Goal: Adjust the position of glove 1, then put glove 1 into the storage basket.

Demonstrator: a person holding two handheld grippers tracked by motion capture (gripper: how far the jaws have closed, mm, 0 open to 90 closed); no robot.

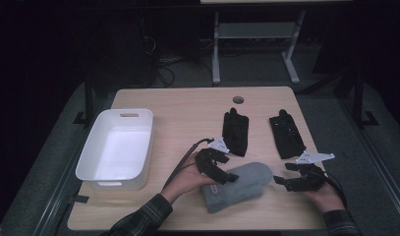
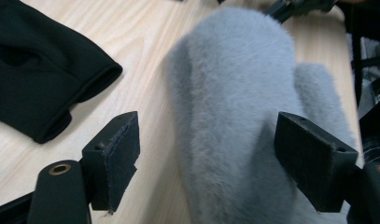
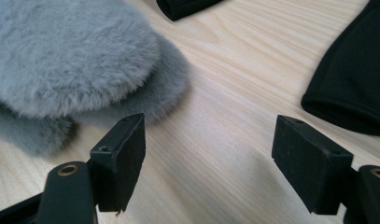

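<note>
the grey fuzzy mittens (image 1: 238,186), two stacked, lay between both grippers, long axis running gripper to gripper. the left gripper (image 1: 220,173) hovered over their cuff end with jaws open astride them; the right gripper (image 1: 281,181) stood just off the tip, jaws open, empty. beyond the mittens lay two black gloves (image 1: 235,131); left of them, one white bin (image 1: 117,147).

Your high view is dim, its surroundings nearly black; only the worktop (image 1: 187,105) catches light. Close up, the grey mitten (image 2: 239,93) blurs softly.
</note>
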